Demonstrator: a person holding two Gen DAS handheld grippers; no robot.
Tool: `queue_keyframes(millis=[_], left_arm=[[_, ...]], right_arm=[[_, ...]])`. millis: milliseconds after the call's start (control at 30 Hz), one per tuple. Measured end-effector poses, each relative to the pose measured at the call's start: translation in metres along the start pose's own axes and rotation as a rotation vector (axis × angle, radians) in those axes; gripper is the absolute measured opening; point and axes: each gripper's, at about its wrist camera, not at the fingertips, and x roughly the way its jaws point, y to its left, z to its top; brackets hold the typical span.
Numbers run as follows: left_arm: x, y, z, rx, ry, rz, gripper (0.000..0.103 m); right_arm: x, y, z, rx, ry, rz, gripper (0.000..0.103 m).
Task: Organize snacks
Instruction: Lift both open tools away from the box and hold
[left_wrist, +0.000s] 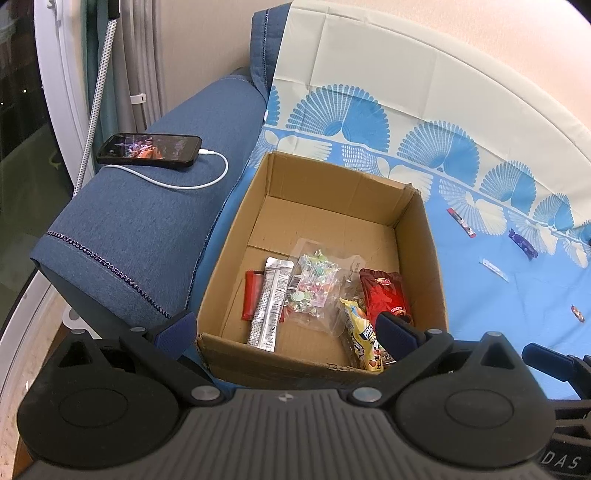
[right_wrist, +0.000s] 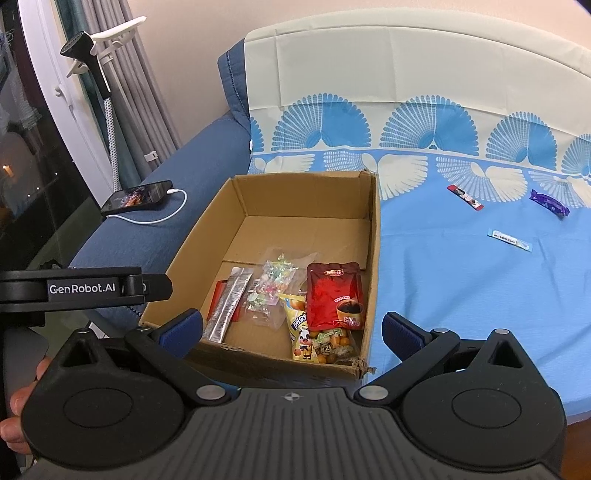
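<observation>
An open cardboard box (left_wrist: 421, 236) (right_wrist: 373, 236) sits on a blue patterned cloth. Inside lie a red pouch (left_wrist: 384, 291) (right_wrist: 334, 295), a yellow snack bag (left_wrist: 364, 336) (right_wrist: 314, 339), a clear candy bag (left_wrist: 314, 288) (right_wrist: 267, 288), a silver stick pack (left_wrist: 271, 302) (right_wrist: 227, 302) and a red bar (left_wrist: 251, 295). On the cloth to the right lie a red-white bar (left_wrist: 461, 221) (right_wrist: 464, 196), a purple bar (left_wrist: 522, 243) (right_wrist: 549, 202) and a light blue stick (left_wrist: 493, 268) (right_wrist: 509, 239). My left gripper (left_wrist: 286, 334) is open and empty over the box's near edge. My right gripper (right_wrist: 293, 330) is open and empty there too.
A blue sofa arm (left_wrist: 147, 229) at the left holds a phone (left_wrist: 149, 149) (right_wrist: 138, 197) on a white cable. A small wrapped sweet (left_wrist: 577, 314) lies at the right. A clothes steamer stand (right_wrist: 107, 110) and curtains stand at the far left.
</observation>
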Motion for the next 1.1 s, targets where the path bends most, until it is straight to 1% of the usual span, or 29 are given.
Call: queue_keyframes(millis=[1100], left_arm=[[0.0029, -0.0019, 0.0006, 0.005, 0.007, -0.002, 0.103]], right_arm=[[0.0007, -0.0030, -0.0008, 0.008, -0.006, -0.002, 0.103]])
